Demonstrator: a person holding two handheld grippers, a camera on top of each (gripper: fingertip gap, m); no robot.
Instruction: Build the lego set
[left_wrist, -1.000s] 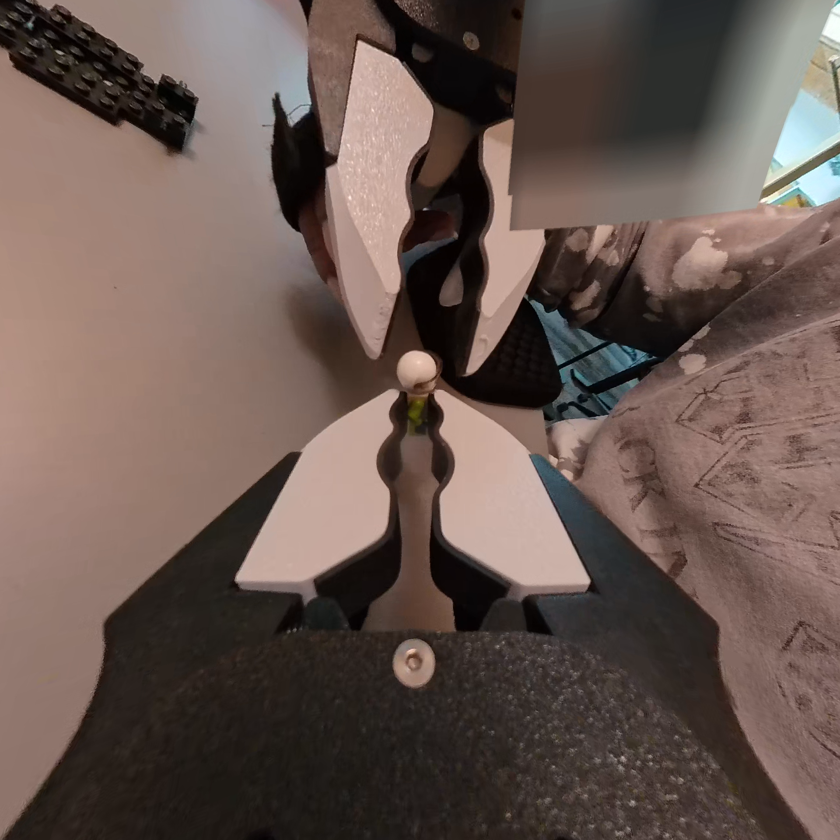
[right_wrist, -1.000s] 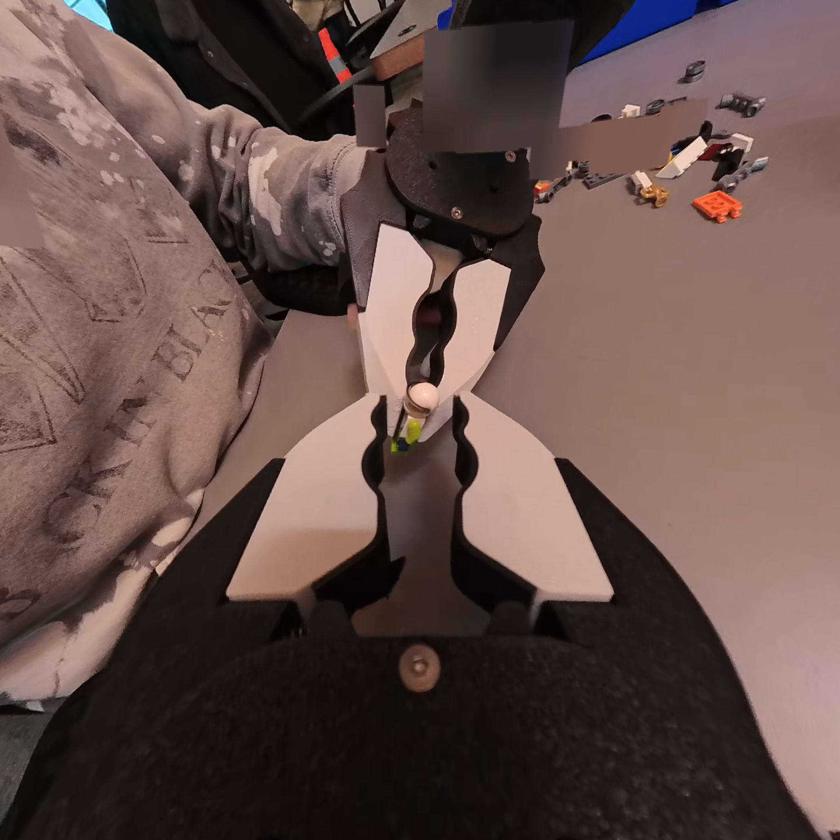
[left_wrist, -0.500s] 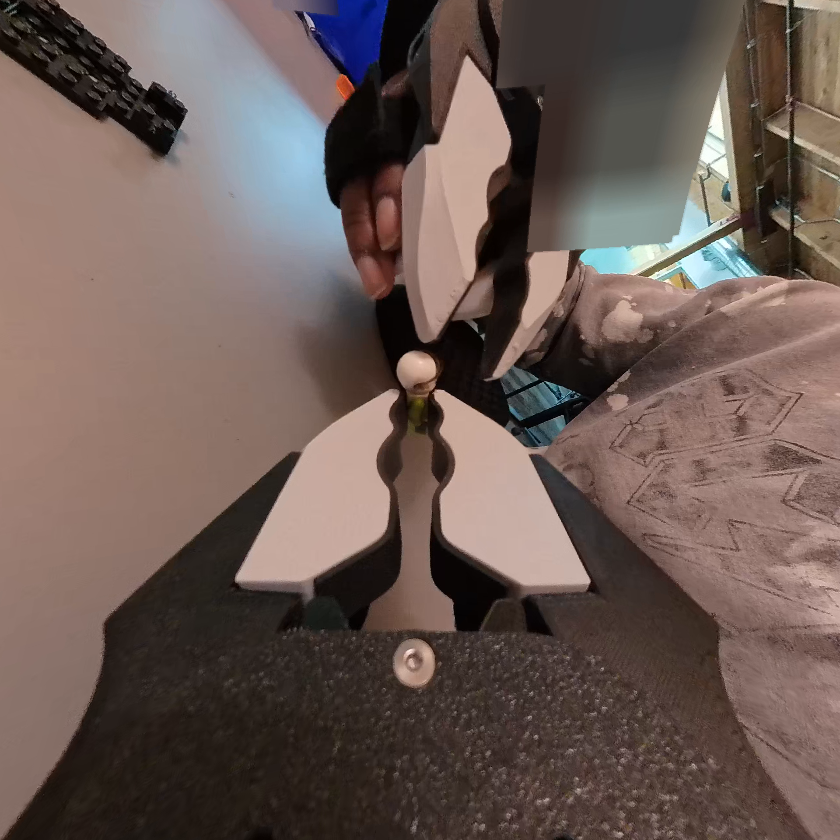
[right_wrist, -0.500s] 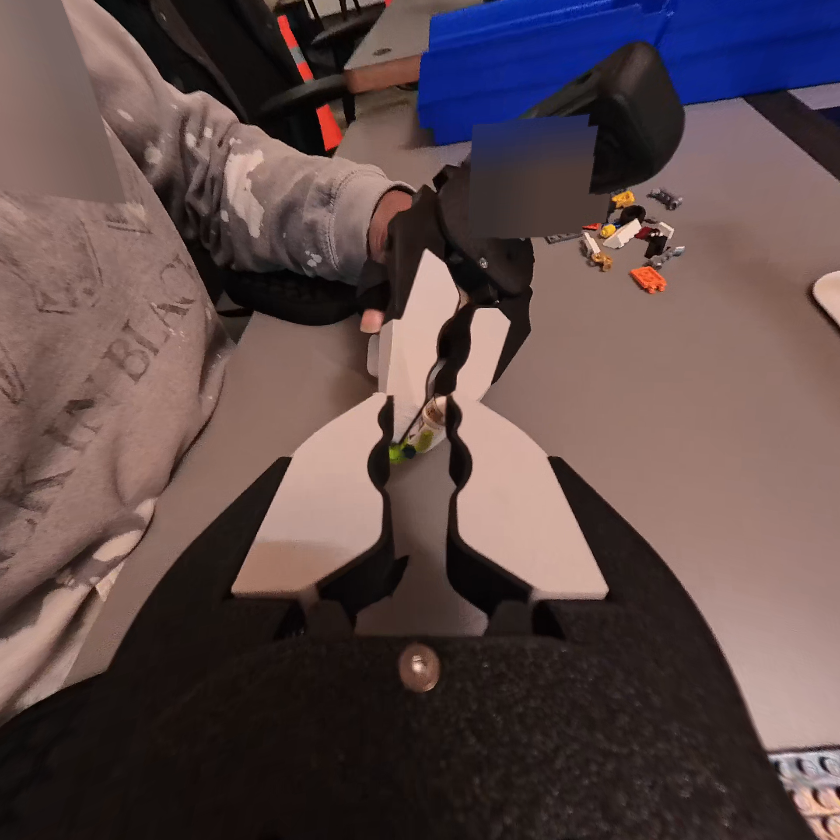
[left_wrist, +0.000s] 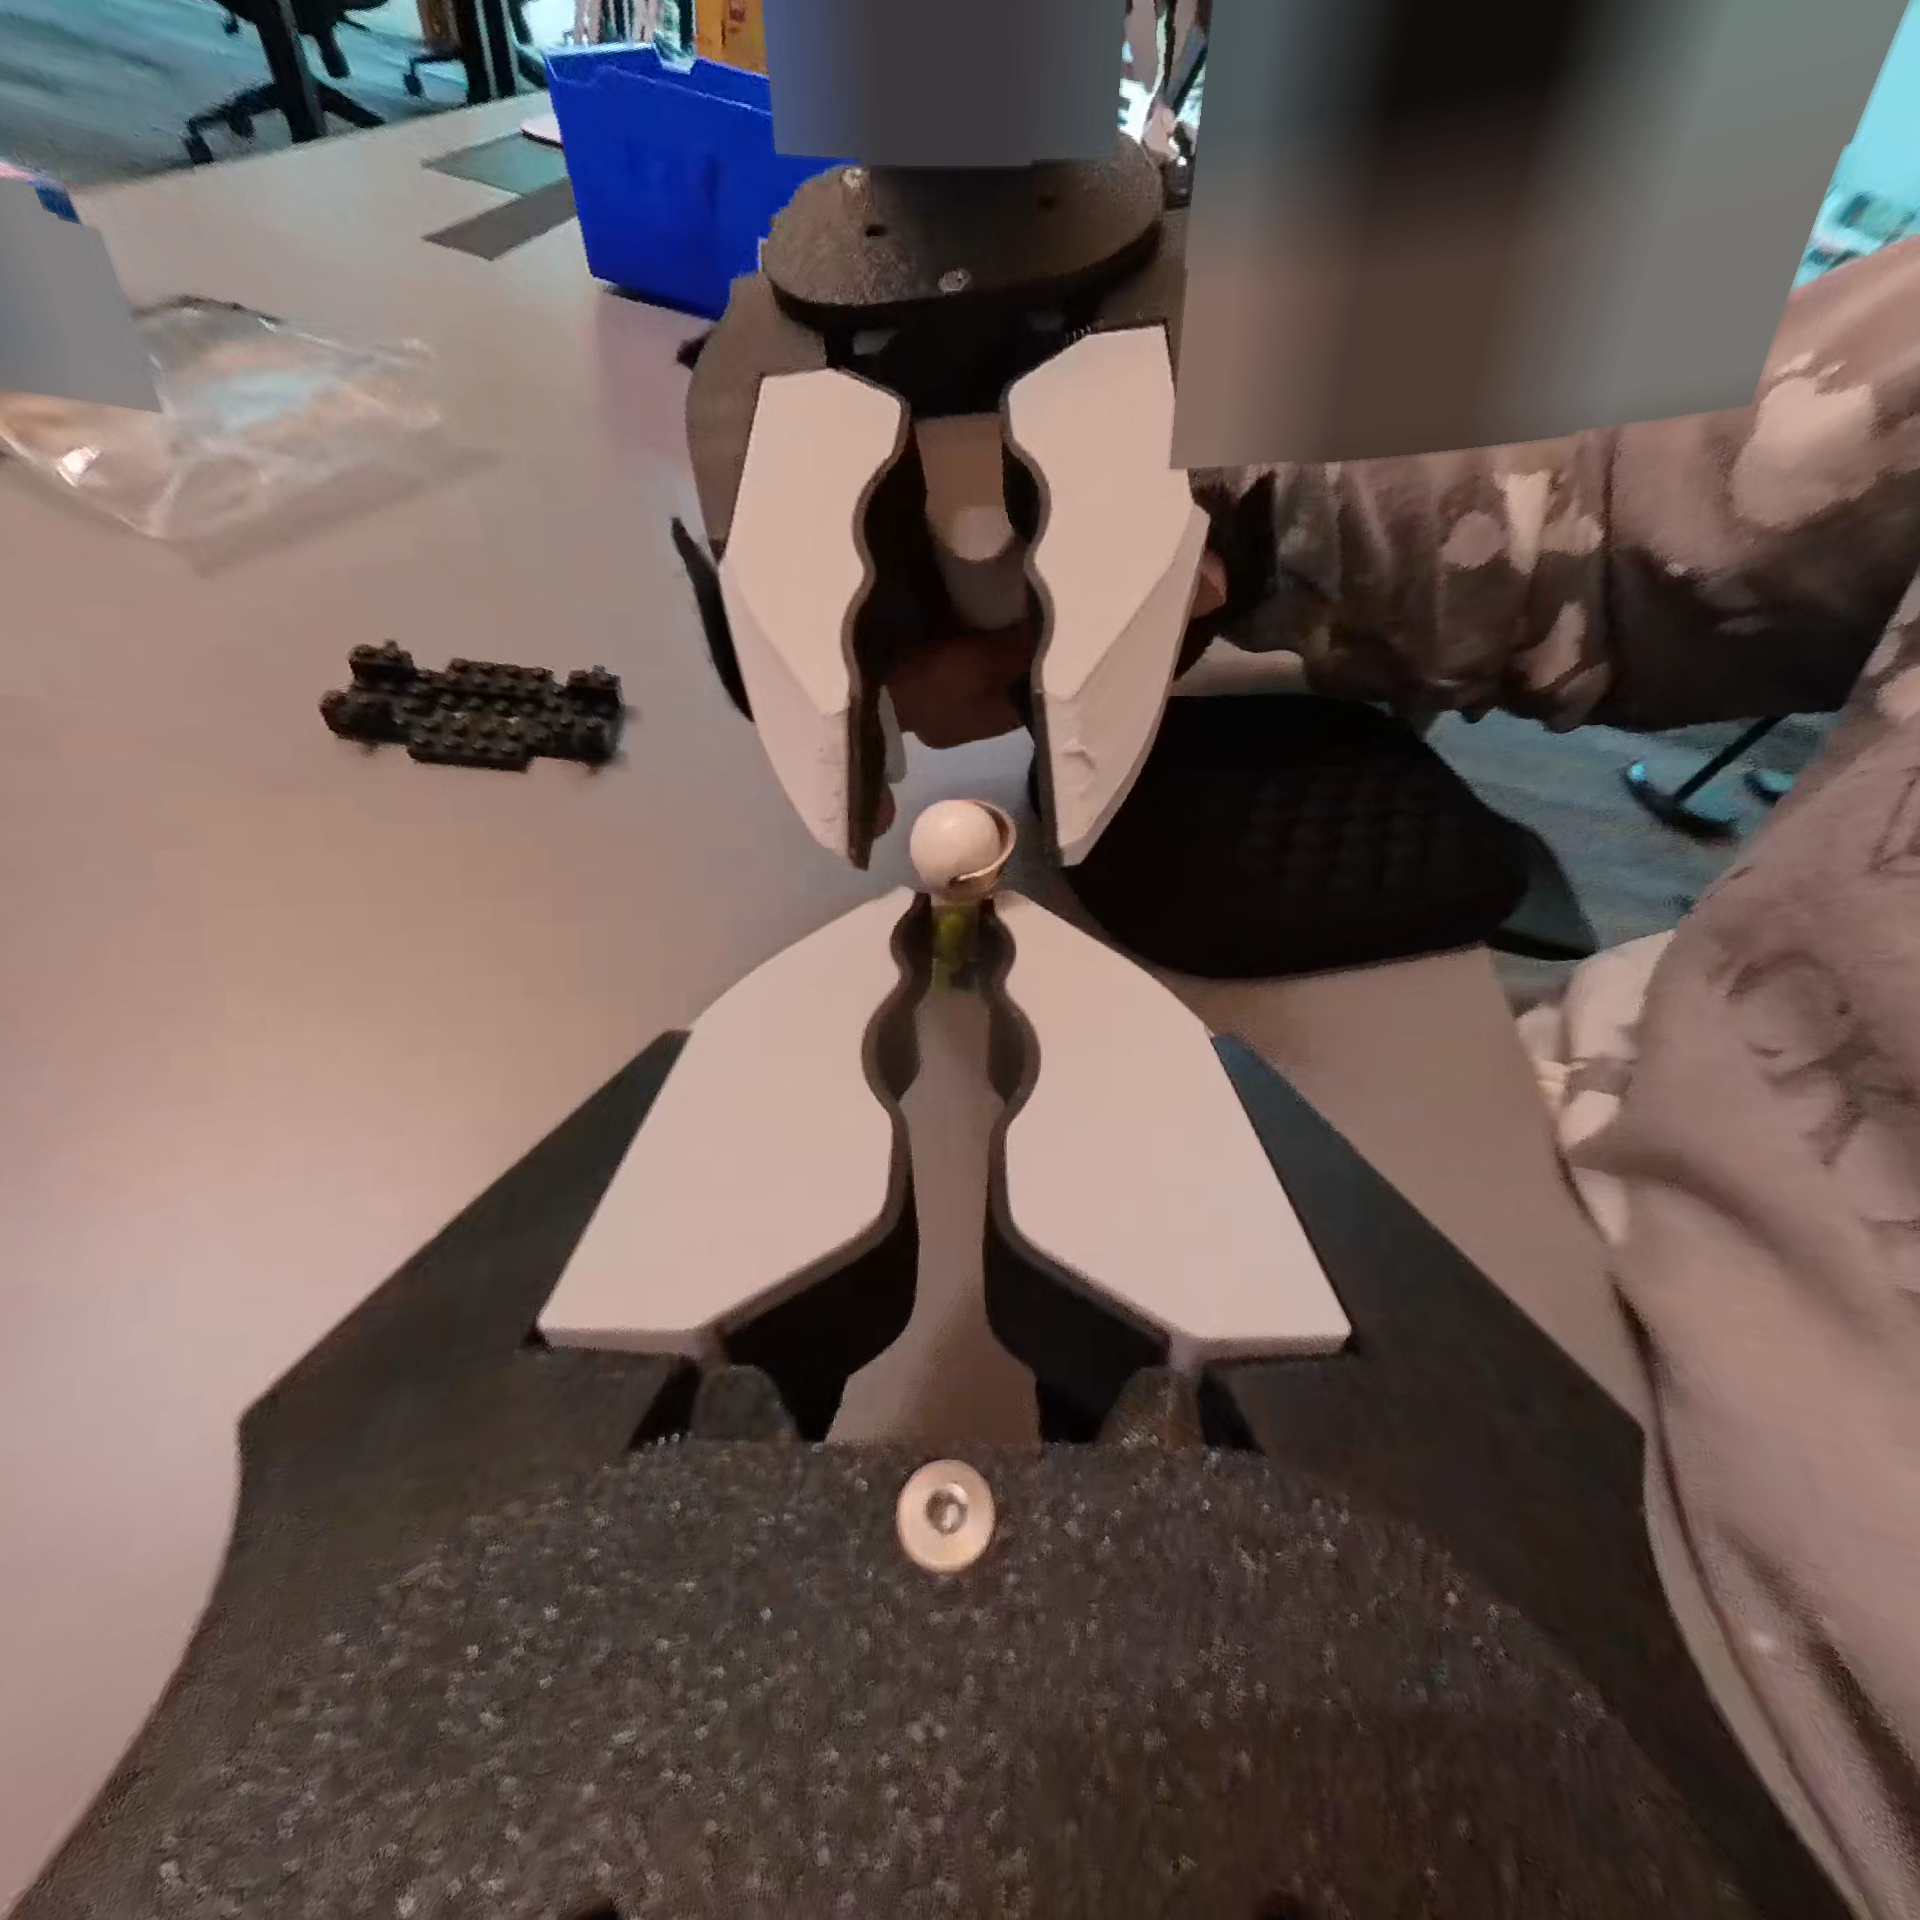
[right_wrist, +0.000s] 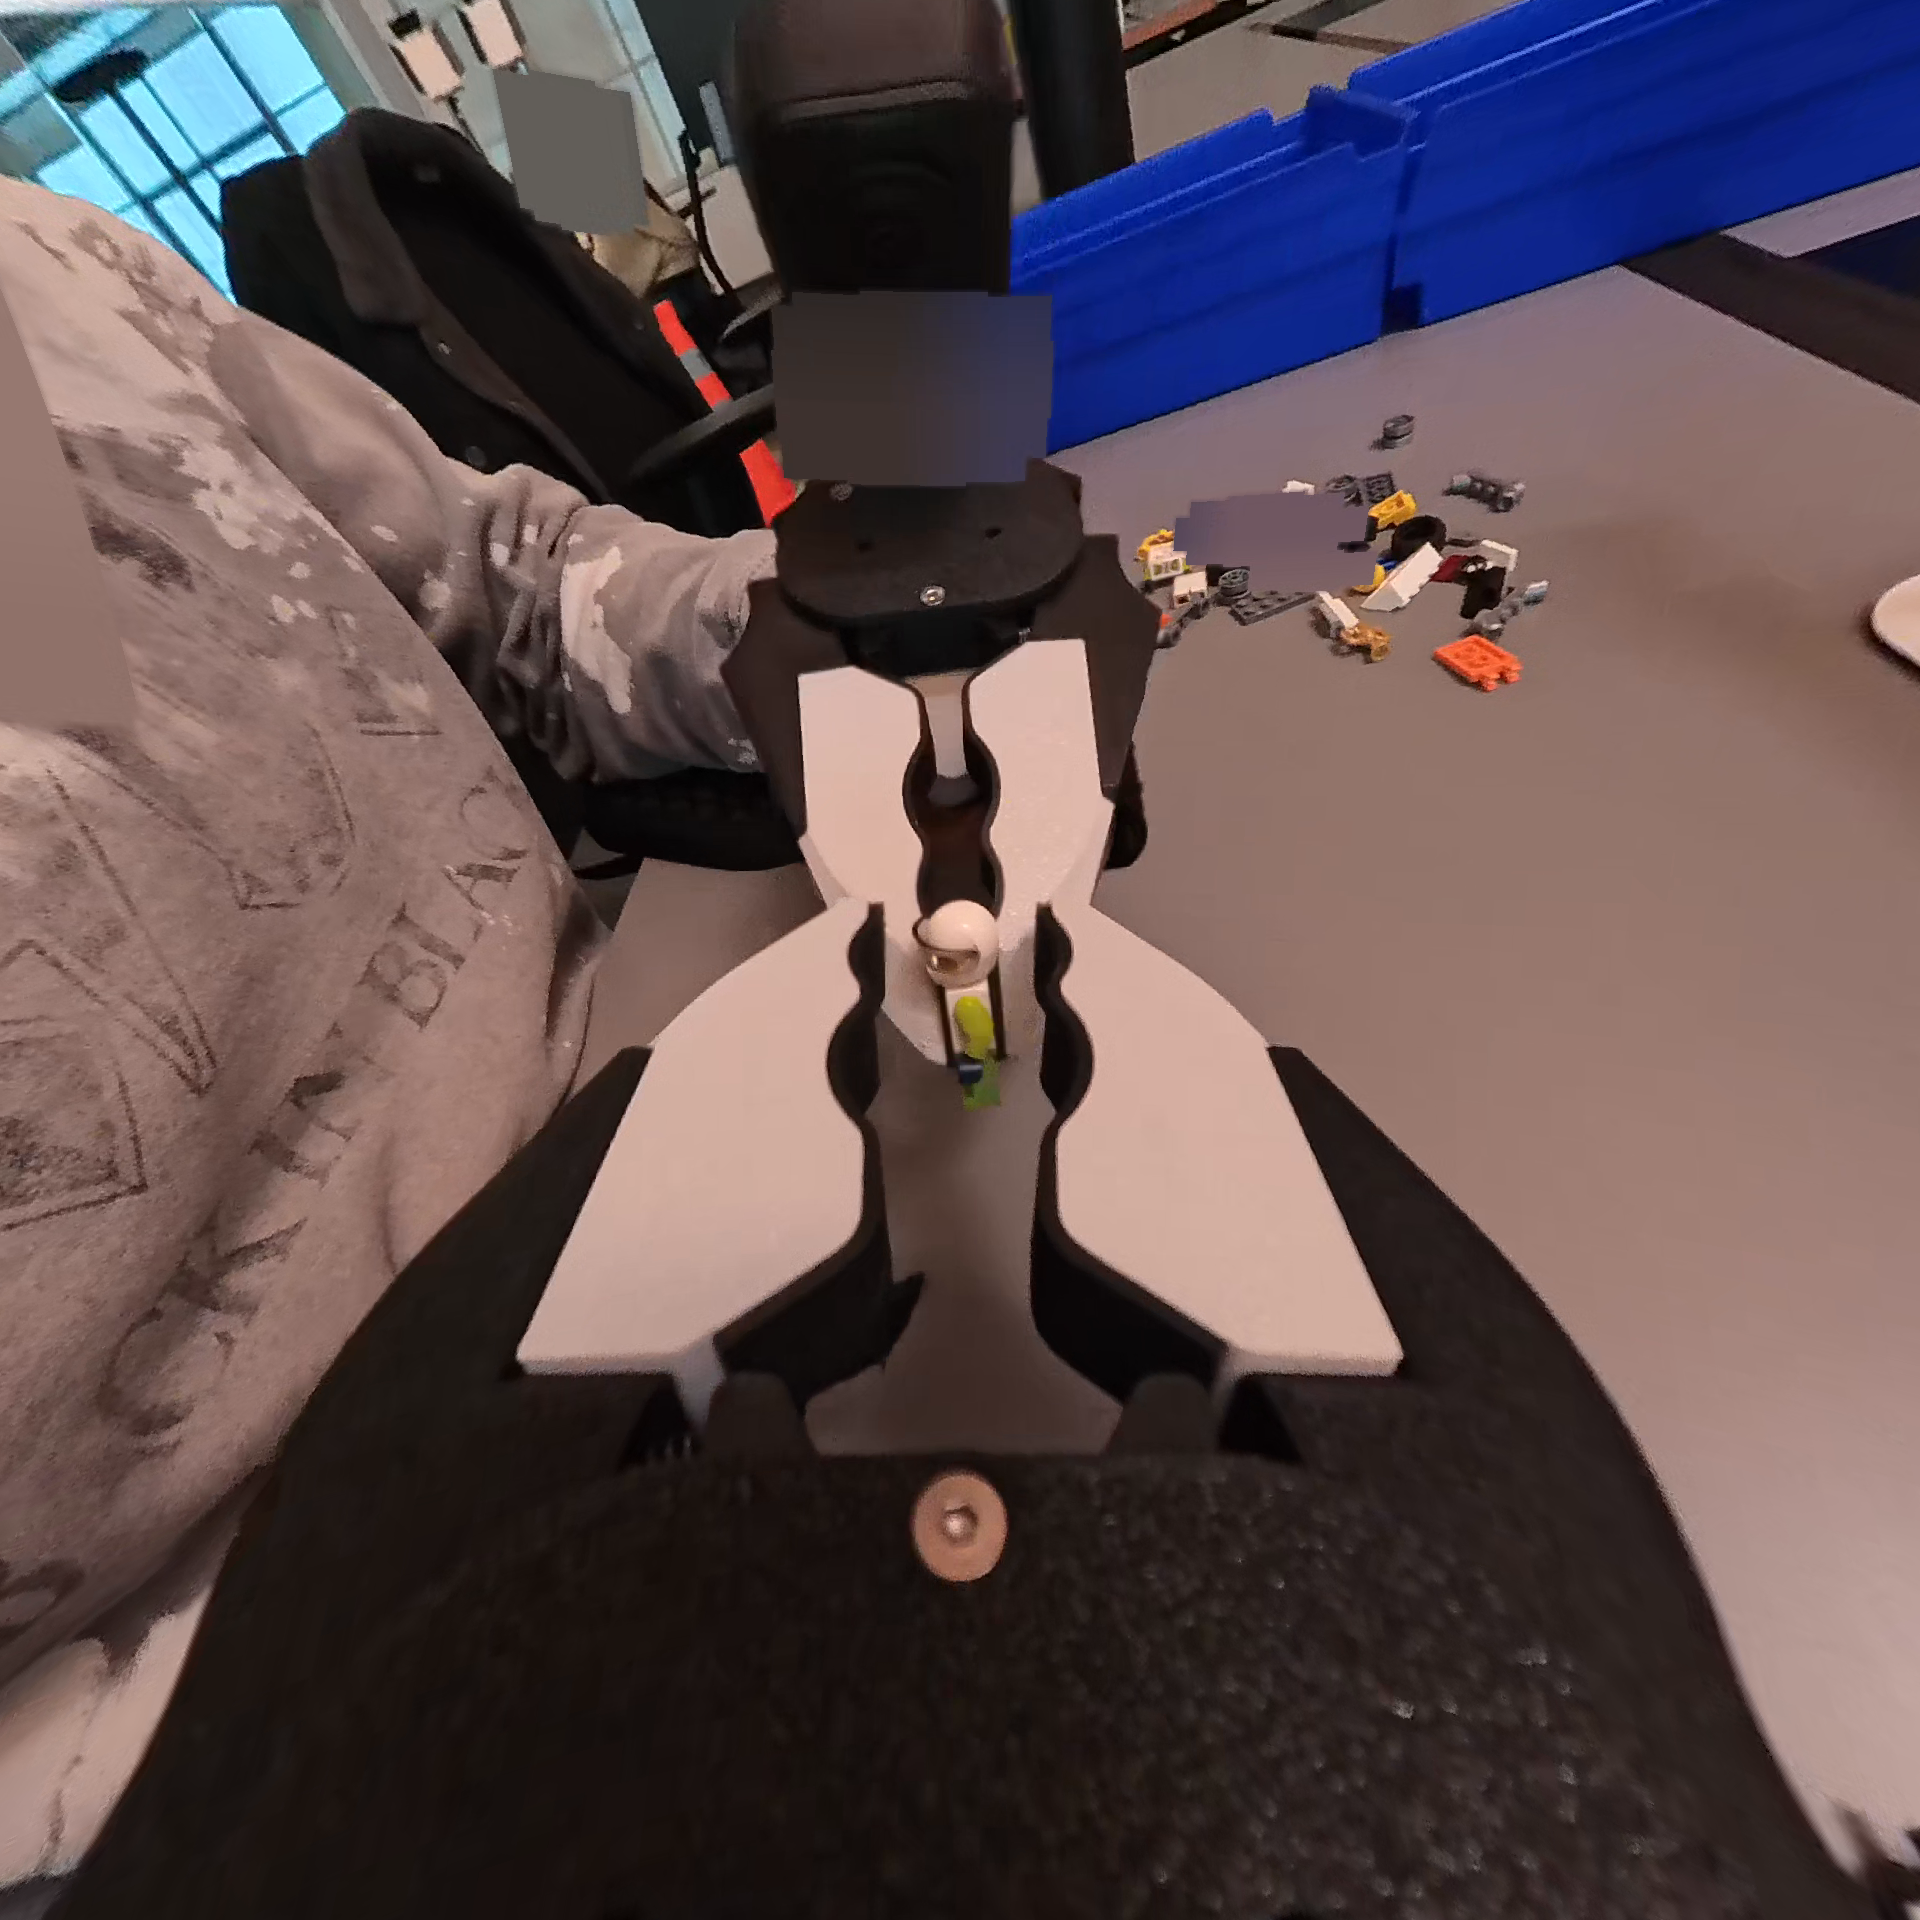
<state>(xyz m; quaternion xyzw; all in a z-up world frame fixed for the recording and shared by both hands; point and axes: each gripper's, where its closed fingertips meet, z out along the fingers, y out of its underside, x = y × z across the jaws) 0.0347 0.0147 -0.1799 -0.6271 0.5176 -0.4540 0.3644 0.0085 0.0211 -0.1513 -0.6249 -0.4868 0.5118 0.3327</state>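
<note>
Left claw (left_wrist: 954, 914) clamped on small lime-green lego minifigure with round white helmet (left_wrist: 958, 847), held above grey surface (left_wrist: 260, 987). Right claw (right_wrist: 961, 925) gaping apart, empty, tips flanking the helmet. Black studded lego chassis plate (left_wrist: 473, 717) lies left; loose coloured lego pieces (right_wrist: 1382, 582) scattered farther off.

Minifigure (left_wrist: 954, 883) in left gripper (left_wrist: 951, 914)
</note>
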